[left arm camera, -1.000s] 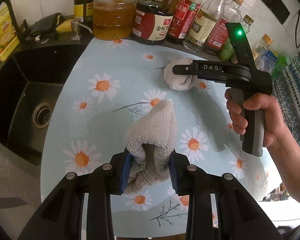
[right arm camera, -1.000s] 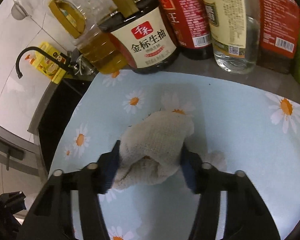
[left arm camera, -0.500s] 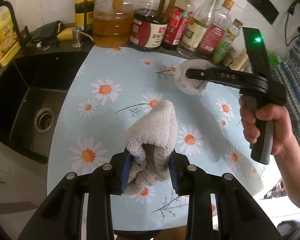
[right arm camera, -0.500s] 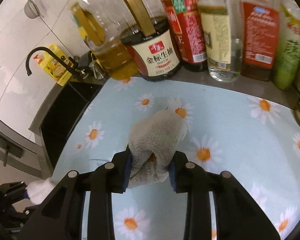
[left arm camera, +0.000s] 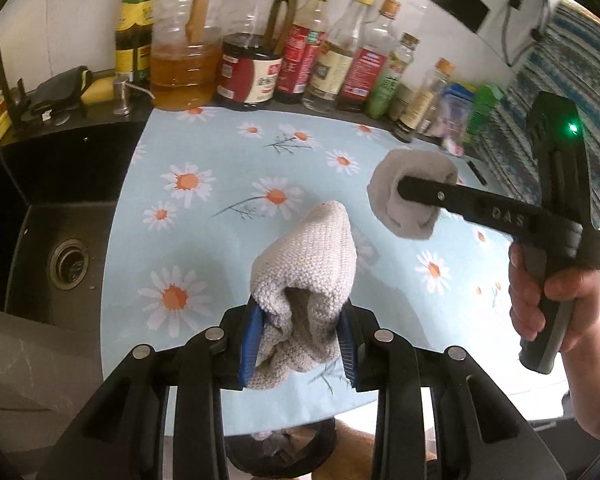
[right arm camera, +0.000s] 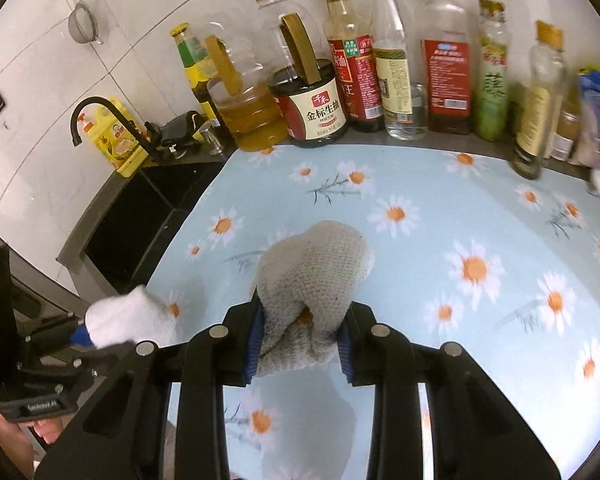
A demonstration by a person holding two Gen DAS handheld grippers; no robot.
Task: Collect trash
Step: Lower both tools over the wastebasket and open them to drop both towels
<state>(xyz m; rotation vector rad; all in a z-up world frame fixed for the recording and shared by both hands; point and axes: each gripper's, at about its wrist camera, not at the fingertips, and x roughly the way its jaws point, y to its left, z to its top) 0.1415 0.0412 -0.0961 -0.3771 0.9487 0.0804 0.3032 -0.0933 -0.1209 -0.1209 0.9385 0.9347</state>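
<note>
A: Setting? 
B: Daisy-print mat [right arm camera: 440,184] beside a black sink [left arm camera: 40,216], bottles [right arm camera: 384,60] behind.

A: The rags? 
B: My left gripper [left arm camera: 298,334] clamps a knit rag [left arm camera: 306,268]; my right gripper [right arm camera: 300,340] clamps a mesh rag [right arm camera: 312,276], both above the mat.

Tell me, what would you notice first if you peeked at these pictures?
First, the two sets of tongs, left tongs and right tongs, each squeezing a crumpled grey knit cloth, left cloth and right cloth, held up above the blue daisy-print mat. Next, the row of sauce and oil bottles along the white wall, and the black sink left of the mat.
</note>
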